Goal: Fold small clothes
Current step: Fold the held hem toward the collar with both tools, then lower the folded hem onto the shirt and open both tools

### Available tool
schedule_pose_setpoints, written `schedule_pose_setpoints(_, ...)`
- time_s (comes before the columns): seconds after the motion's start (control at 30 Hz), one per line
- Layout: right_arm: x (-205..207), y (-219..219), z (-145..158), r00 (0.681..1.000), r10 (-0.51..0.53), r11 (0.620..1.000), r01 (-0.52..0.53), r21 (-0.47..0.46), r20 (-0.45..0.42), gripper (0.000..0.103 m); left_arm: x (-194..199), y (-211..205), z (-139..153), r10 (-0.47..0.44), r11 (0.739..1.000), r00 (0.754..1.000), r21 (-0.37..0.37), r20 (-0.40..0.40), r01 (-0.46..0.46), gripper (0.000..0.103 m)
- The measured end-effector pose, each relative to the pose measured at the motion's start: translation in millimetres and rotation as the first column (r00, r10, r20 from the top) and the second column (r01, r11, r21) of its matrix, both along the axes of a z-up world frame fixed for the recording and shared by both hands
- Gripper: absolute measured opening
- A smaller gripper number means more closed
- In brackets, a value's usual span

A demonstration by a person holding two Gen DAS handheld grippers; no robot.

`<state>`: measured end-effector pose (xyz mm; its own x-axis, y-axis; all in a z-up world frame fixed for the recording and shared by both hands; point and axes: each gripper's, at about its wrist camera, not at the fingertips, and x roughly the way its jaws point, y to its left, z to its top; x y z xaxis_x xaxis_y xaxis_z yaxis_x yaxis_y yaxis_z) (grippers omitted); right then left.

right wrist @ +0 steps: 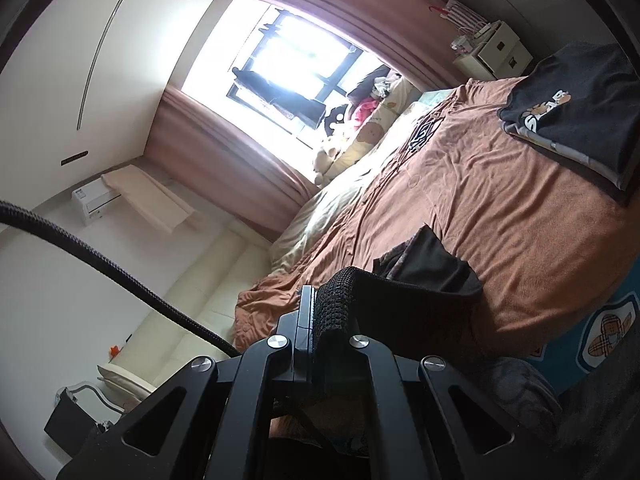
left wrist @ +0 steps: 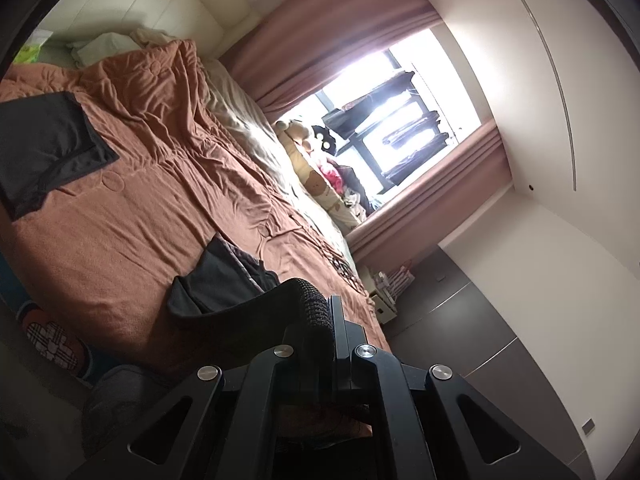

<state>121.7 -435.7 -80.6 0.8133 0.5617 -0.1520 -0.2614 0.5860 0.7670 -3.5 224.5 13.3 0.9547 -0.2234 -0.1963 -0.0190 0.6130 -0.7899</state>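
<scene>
You are holding one small dark garment (left wrist: pixel 224 284) up by its edge, just above the brown blanket (left wrist: pixel 160 208) on the bed. The jaws of your left gripper (left wrist: pixel 330 312) are pressed together and pinching one end of that edge, and the jaws of your right gripper (right wrist: pixel 314 308) are pinching the other end the same way. The rest of the cloth hangs down and its far part rests on the blanket. It looks like you are in the lifting step, getting the piece ready to lay flat or fold over. Next, you likely need to keep both ends level, pull the edge gently straight, and lower it onto the blanket without bunching. Farther along the blanket from the held piece lies a flat dark piece (left wrist: pixel 48 148), and a folded pile (right wrist: pixel 576 108) with a bear picture and big pale letters that you cannot fully read.
</scene>
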Motion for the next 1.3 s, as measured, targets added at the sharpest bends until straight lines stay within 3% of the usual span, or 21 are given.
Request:
schedule_pose_setpoints(0.37,126.2,22.4,-0.4,0.996,-0.029,0.999,0.026,-0.045,-0.086,0.0,109.2,26.4,-10.6,0.028,0.999,0.995,0.029,-0.093,-0.025,0.003)
schedule_pose_setpoints(0.73,240.2,59.5,-15.9,0.979,-0.074,0.991,0.052,-0.12,-0.19,0.0,209.5,55.9,-57.5,0.046,0.999,0.971,0.03,-0.233,-0.04,0.003)
schedule_pose_setpoints(1.07,308.5,84.1,-25.5,0.95,-0.116,0.985,0.071,-0.16,-0.29,0.0,279.5,76.8,-101.8,0.075,0.997,0.93,-0.002,-0.36,-0.081,0.003)
schedule_pose_setpoints(1.3,355.1,102.5,-15.8,0.912,-0.156,0.975,0.08,-0.208,-0.38,0.0,328.4,84.3,-119.6,0.105,0.993,0.88,0.003,-0.463,-0.117,0.003)
